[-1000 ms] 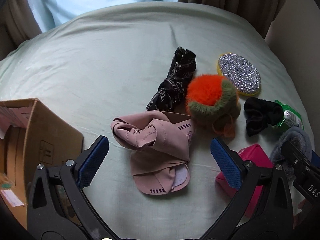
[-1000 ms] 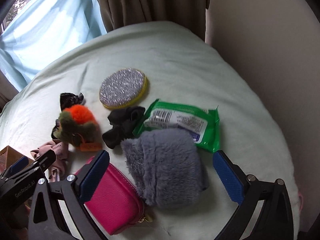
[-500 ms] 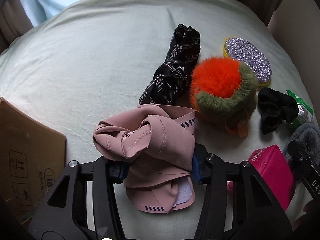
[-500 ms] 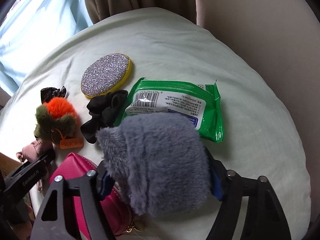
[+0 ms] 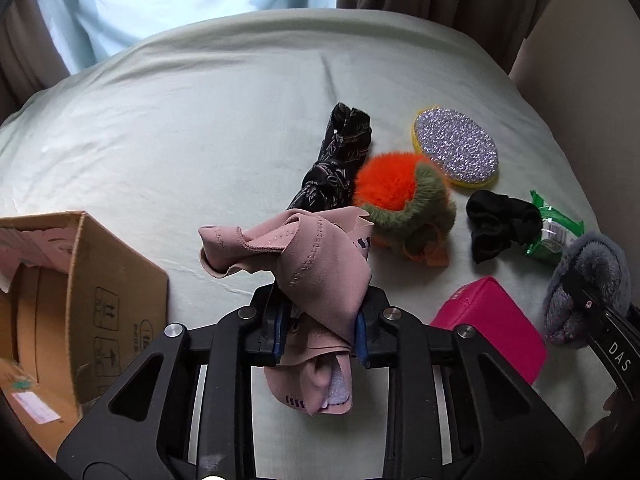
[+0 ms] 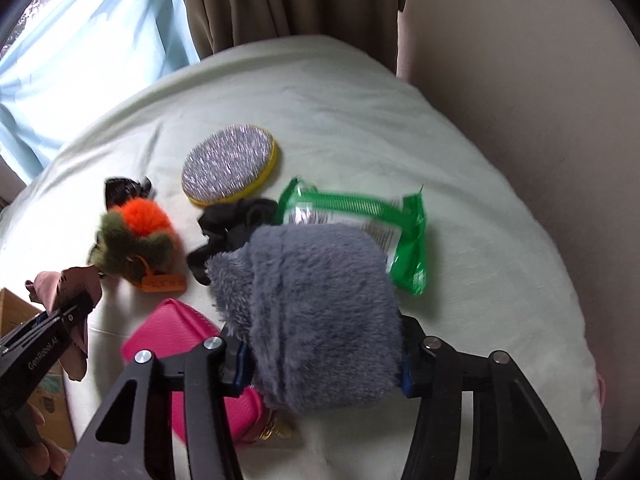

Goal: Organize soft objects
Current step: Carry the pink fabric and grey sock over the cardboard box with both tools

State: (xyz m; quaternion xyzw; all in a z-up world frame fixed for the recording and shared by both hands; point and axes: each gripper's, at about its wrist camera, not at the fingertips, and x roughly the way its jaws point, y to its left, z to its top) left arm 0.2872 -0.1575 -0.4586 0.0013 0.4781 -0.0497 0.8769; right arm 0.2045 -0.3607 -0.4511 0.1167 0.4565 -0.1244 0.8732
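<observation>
The left gripper (image 5: 318, 330) pinches the pink cloth (image 5: 316, 256) low in the middle of its view; its blue pads are mostly hidden by the folds. The right gripper (image 6: 322, 354), whose jaws have just been closing, squeezes the grey fluffy pouch (image 6: 316, 300), which covers part of the green wipes pack (image 6: 404, 240). A cardboard box (image 5: 80, 304) is cut off at the left edge

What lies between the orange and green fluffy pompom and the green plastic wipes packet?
A crumpled black fabric scrunchie lies between the pompom and the wipes packet; both wrist views show it.
</observation>
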